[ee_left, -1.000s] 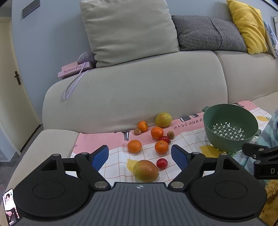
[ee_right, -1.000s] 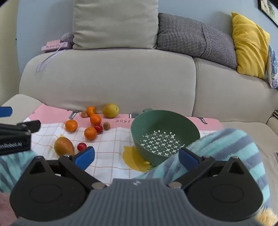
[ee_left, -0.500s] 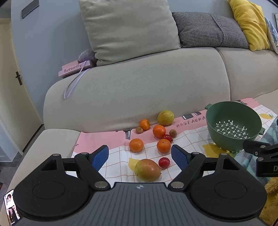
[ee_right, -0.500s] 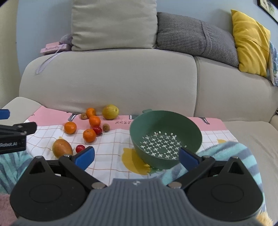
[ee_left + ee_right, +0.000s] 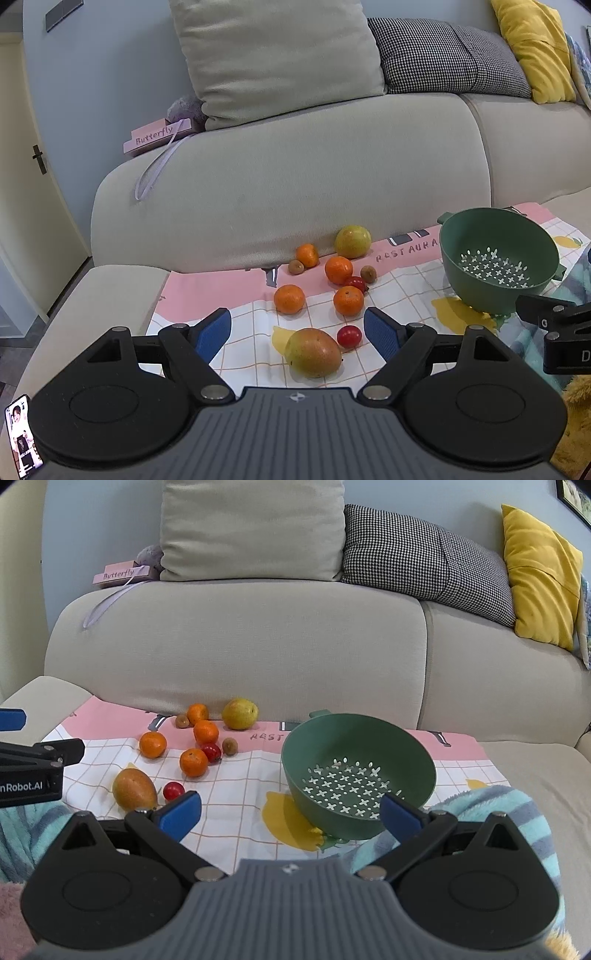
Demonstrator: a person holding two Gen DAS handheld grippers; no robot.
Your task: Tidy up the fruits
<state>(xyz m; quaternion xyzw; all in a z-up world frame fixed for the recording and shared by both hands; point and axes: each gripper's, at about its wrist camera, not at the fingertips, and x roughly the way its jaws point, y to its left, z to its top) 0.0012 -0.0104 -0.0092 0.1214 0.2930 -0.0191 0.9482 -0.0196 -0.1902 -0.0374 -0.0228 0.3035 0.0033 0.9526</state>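
Left gripper (image 5: 297,328): jaws spread, holding nothing, above the cloth (image 5: 236,354). The mango (image 5: 313,352) lies between its fingers, with a cherry tomato (image 5: 348,336) at the mango's 2 o'clock. Oranges (image 5: 348,300) and a pear (image 5: 352,241) lie at 12 o'clock, against the sofa (image 5: 295,177). Right gripper (image 5: 290,810): jaws spread, holding nothing. The colander (image 5: 421,753) sits just beyond it at 1 o'clock, holding no fruit.

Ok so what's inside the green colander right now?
Nothing: the green colander shows only its bare perforated floor, and all the fruit, such as the mango, lies on the cloth outside it. Its near inner wall, below the rim, is hidden from both views.
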